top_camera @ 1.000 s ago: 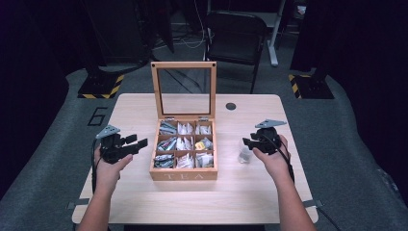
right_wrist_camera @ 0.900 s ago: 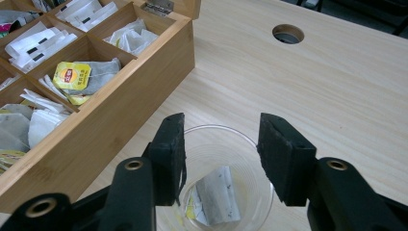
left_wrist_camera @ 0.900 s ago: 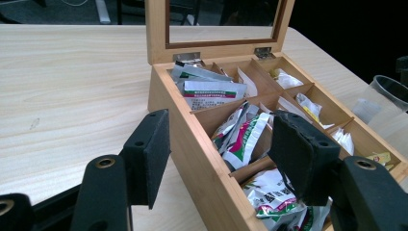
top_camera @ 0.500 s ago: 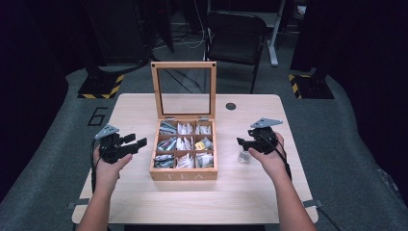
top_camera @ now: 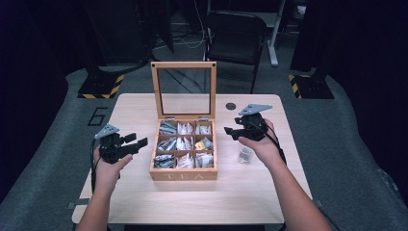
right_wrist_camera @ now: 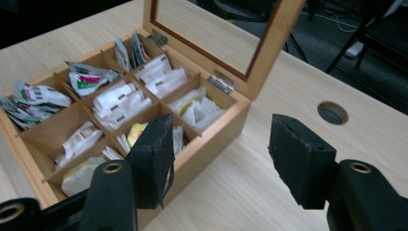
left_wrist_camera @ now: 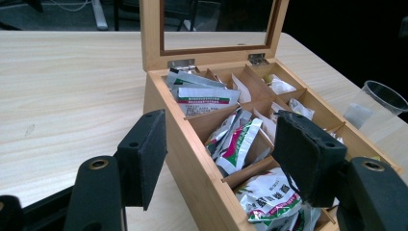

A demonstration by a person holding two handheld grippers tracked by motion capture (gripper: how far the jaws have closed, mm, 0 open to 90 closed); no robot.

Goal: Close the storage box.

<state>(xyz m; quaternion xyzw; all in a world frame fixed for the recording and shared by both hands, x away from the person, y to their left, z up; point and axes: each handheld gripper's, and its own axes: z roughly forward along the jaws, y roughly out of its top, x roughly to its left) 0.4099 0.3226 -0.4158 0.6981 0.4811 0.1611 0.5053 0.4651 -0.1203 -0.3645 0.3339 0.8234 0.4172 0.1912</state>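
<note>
An open wooden tea box [top_camera: 183,174] stands mid-table with its glass lid [top_camera: 184,91] upright. Its compartments hold tea sachets [top_camera: 177,143]. Left of the box, my left gripper [top_camera: 136,140] points at the box's side wall [left_wrist_camera: 192,163]. Its jaws have just been opening, and nothing is between them [left_wrist_camera: 219,159]. Right of the box, my right gripper [top_camera: 230,133] hovers above the table. Its jaws have just been opening too and are empty [right_wrist_camera: 221,159], with the box's corner [right_wrist_camera: 211,139] beyond them. A clear plastic cup [top_camera: 246,155] stands under the right hand.
A round cable hole [top_camera: 231,106] is in the tabletop behind the right gripper. A black chair [top_camera: 235,38] stands beyond the table's far edge. Bare wood lies in front of the box and at both sides.
The right hand has risen and moved back from the cup towards the box's rear corner, and its jaws stand wider. The left hand has stayed in place.
</note>
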